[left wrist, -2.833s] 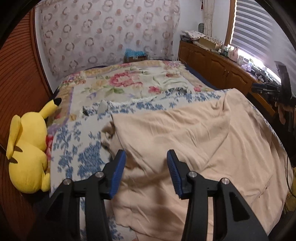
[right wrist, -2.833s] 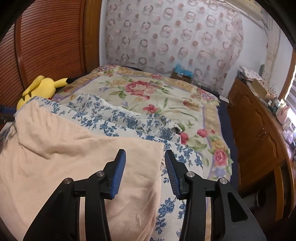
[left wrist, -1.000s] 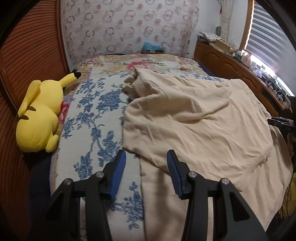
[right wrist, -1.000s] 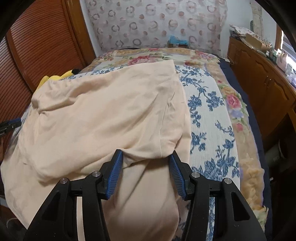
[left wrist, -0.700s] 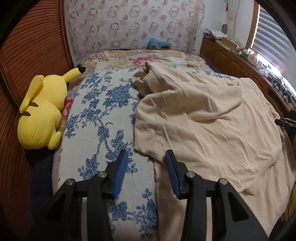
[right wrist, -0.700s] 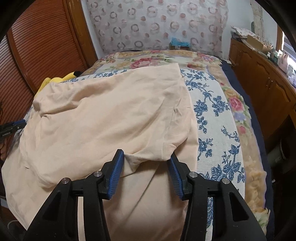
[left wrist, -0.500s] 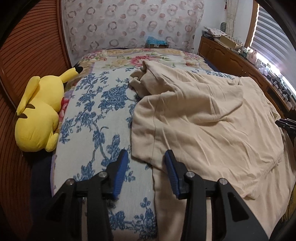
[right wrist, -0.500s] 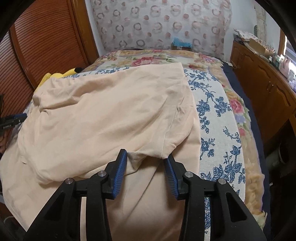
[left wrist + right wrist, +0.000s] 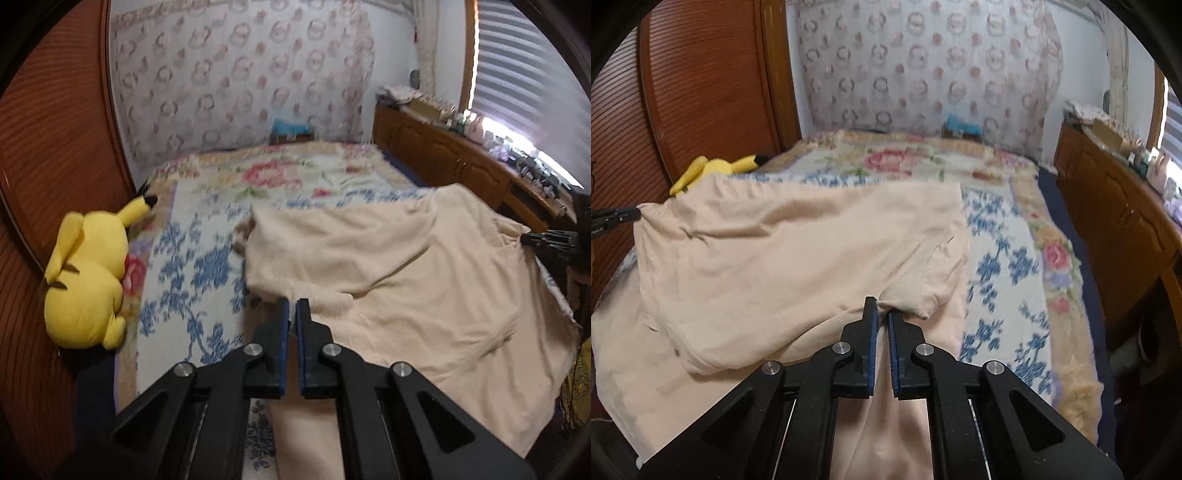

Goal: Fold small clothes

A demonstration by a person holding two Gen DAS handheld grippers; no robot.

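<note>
While the beige garment (image 9: 424,273) sprawled across the floral bedspread (image 9: 192,273), left gripper (image 9: 292,306) and right gripper (image 9: 881,308) each pinched its near edge.

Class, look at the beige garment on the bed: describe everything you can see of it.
The beige garment is plain, soft knit cloth with a hemmed short sleeve, creased and folded over itself. It lies spread across the floral bedspread. The left gripper and the right gripper are each shut on a pinch of its near folded edge, one at each side.
</note>
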